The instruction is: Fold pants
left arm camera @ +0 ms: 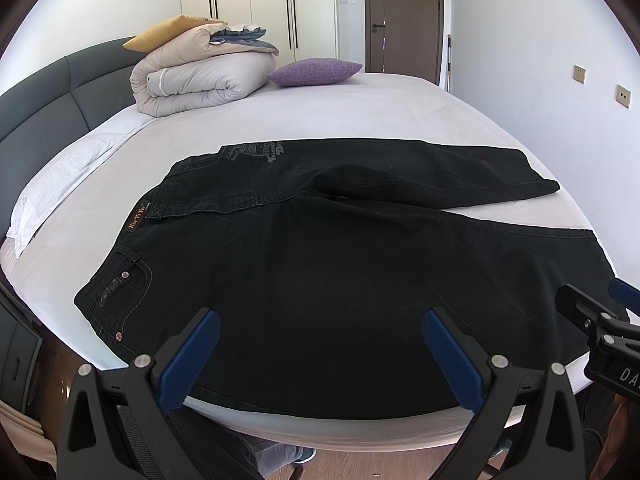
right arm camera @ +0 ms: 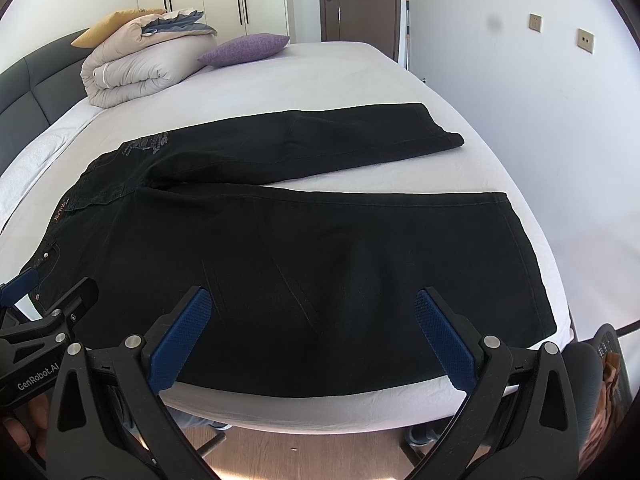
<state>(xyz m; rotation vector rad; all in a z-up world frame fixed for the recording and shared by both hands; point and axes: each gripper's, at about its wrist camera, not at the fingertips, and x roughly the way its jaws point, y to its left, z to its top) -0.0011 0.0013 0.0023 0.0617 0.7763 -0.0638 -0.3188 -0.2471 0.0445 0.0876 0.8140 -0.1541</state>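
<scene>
Black pants (left arm camera: pixel 320 280) lie spread flat on the bed (left arm camera: pixel 360 112), near edge hidden behind left tongs (left arm camera: pixel 320 340) and right tongs (right arm camera: pixel 312 320), both gaping wide, gripping nothing.

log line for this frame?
stage: pre-grasp | pants: flat on bed, legs apart | left tool: open, empty | right tool: open, empty

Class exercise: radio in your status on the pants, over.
Left gripper and right gripper open, empty. Black pants spread flat on bed, legs apart, unfolded. Nothing in the way.
</scene>
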